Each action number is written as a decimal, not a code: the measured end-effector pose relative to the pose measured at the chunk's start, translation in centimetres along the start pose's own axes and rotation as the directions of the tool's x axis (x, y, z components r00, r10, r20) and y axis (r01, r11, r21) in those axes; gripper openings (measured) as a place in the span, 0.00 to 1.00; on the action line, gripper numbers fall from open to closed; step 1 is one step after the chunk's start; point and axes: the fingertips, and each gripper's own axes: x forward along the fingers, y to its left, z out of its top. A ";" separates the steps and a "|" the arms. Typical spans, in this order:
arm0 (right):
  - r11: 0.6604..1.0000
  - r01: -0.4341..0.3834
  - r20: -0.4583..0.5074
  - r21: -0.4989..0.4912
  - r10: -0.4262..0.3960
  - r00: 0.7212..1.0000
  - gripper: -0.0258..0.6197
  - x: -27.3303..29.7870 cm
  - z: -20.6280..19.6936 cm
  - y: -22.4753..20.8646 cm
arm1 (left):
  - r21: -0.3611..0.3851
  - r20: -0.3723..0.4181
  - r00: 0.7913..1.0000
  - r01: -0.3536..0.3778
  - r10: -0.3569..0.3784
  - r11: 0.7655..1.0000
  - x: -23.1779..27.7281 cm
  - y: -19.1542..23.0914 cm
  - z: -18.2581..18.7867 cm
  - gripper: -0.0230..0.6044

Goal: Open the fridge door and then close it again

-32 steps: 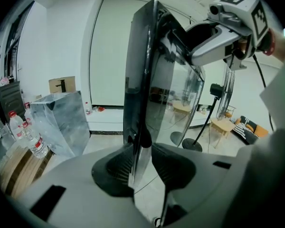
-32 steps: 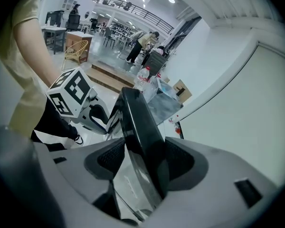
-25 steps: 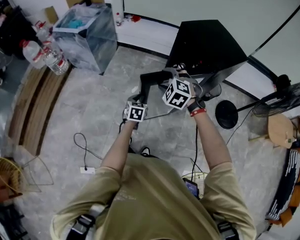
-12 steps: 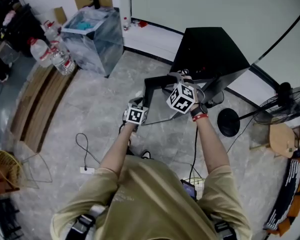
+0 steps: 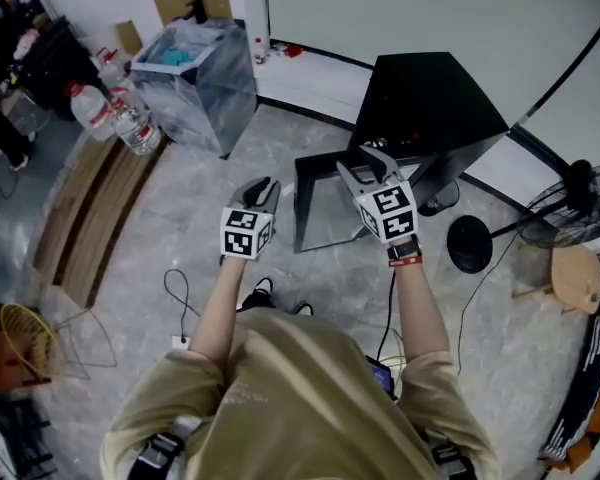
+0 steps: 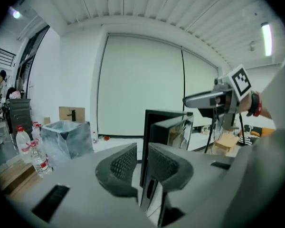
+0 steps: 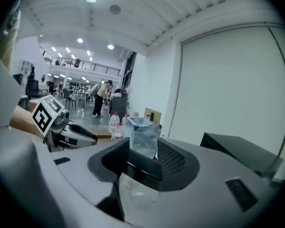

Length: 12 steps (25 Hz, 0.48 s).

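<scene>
Head view: fridge door [image 5: 299, 203] swung open, seven o'clock of the black fridge [image 5: 430, 98]; left gripper [image 5: 265, 188] narrow, closing, empty; right gripper [image 5: 363, 165] wider, closing, gripping nothing

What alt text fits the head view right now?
Seen from above, a person holds the left gripper and right gripper before a black fridge whose door stands open; both sets of jaws have just been closing, gripping nothing. A plastic-lined bin and water bottles stand on the grey floor to the left.
</scene>
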 end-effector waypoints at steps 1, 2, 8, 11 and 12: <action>0.999 0.011 0.031 0.045 -0.012 0.999 0.33 -0.4 0.5 -0.1 | -0.002 0.035 0.999 -0.004 0.004 1.000 -0.6 -0.1 1.4 0.17; 0.996 0.019 0.056 0.084 -0.024 0.998 0.31 -0.8 0.8 -0.1 | -0.007 0.066 0.998 -0.009 0.010 1.000 -1.2 -0.3 2.6 0.17; 0.978 0.089 0.125 0.188 -0.114 0.986 0.21 -2.4 1.7 -0.1 | 0.004 0.196 0.977 -0.092 0.089 0.996 -3.2 -0.9 6.7 0.11; 0.969 0.088 0.145 0.230 -0.124 0.982 0.14 -2.8 1.6 0.6 | -0.008 0.216 0.971 -0.099 0.098 0.995 -3.6 -1.3 7.1 0.09; 0.967 0.087 0.149 0.239 -0.125 0.981 0.12 -2.9 1.5 0.9 | -0.010 0.219 0.971 -0.100 0.099 0.995 -3.7 -1.4 7.3 0.09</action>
